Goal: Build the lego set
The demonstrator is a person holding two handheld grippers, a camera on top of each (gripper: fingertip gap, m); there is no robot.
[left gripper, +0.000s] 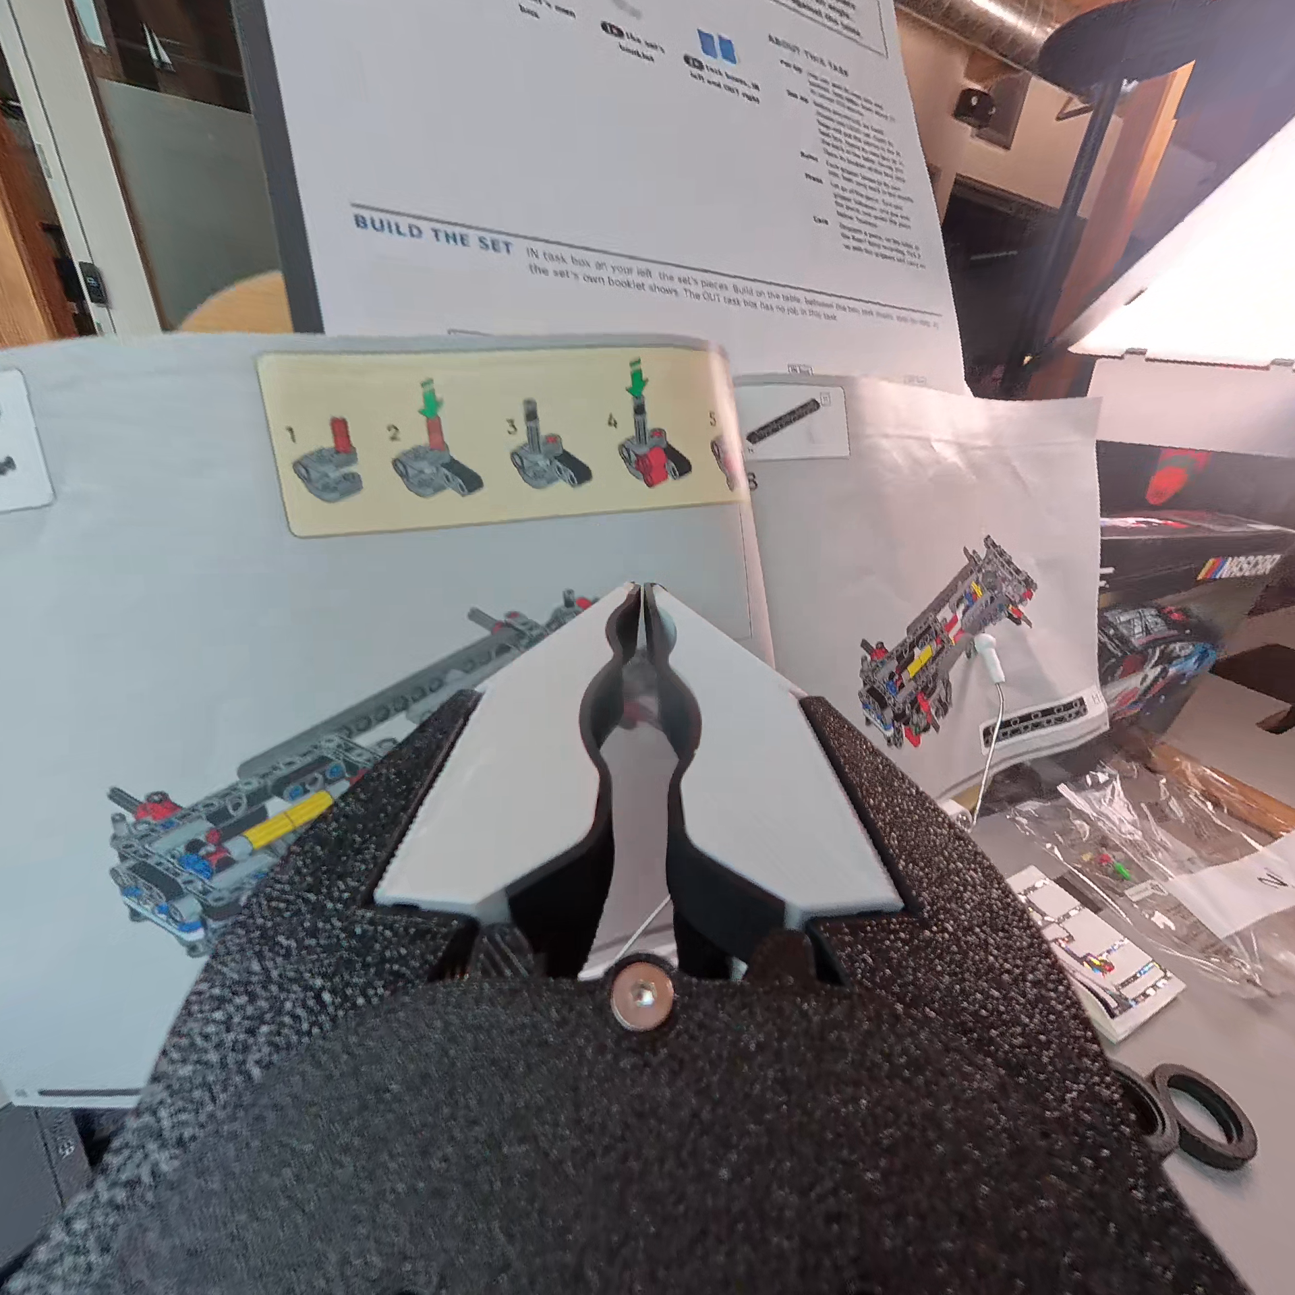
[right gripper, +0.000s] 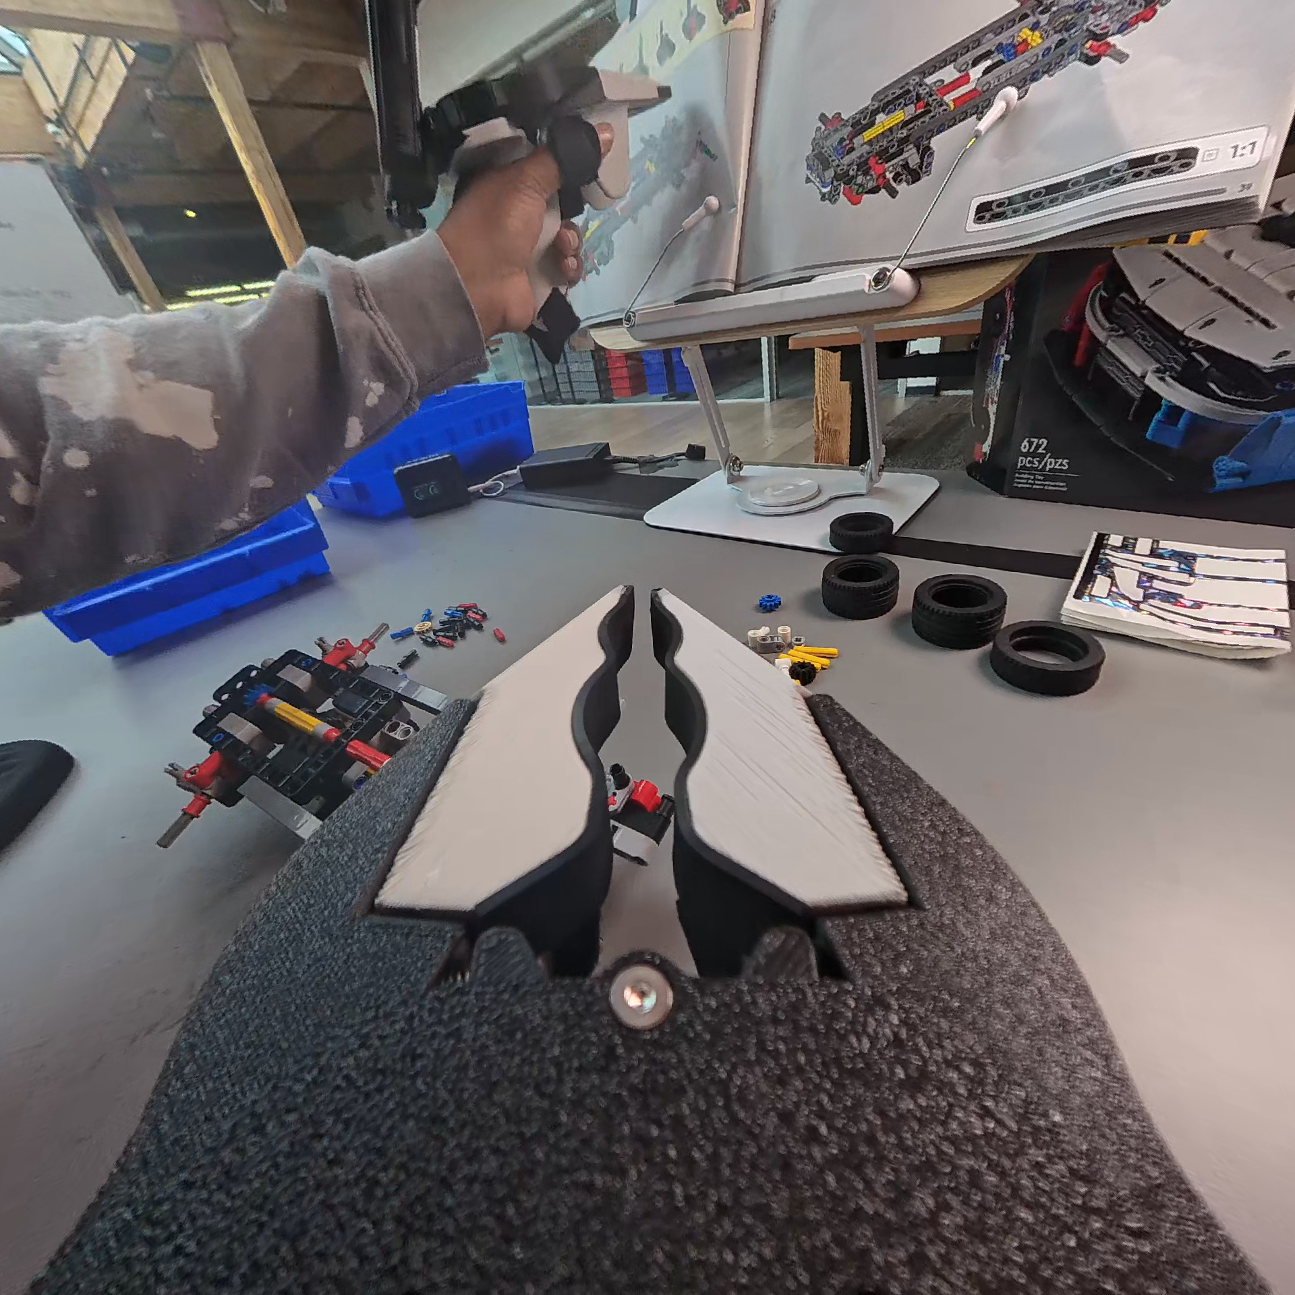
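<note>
A: Grey table (right gripper: 1051,876) fills the right wrist view, wooden beams behind it. Biggest items?

B: Open instruction booklet (right gripper: 911,140) on a white stand (right gripper: 792,497), back centre. Black set box (right gripper: 1135,364) to its right. Two blue bins (right gripper: 420,448) back left, partly behind a grey blotched sleeve (right gripper: 210,420).

A: Build itself?

B: Partly built chassis (right gripper: 301,729), black frame with red and yellow axles, lies on the table left of the right gripper (right gripper: 642,595). Four black tyres (right gripper: 960,610) sit right of centre, sticker sheet (right gripper: 1184,595) beyond them.

A: Loose bits?

B: Small pile of red, blue and black pins (right gripper: 448,624) behind the chassis. Yellow and grey parts (right gripper: 792,648) just right of the right fingertips, with a blue gear (right gripper: 769,601) near them.

A: Right gripper state?

B: Tips slightly parted, narrow gap. A small red-grey sub-assembly (right gripper: 638,806) shows low between the fingers; gripped or only behind them, I can't tell.

A: Left?

B: Left gripper (left gripper: 641,587) is raised at the booklet's left page (left gripper: 350,631), tips pressed together. Whether they pinch the page edge is unclear. Printed sheet (left gripper: 595,175) hangs behind.
</note>
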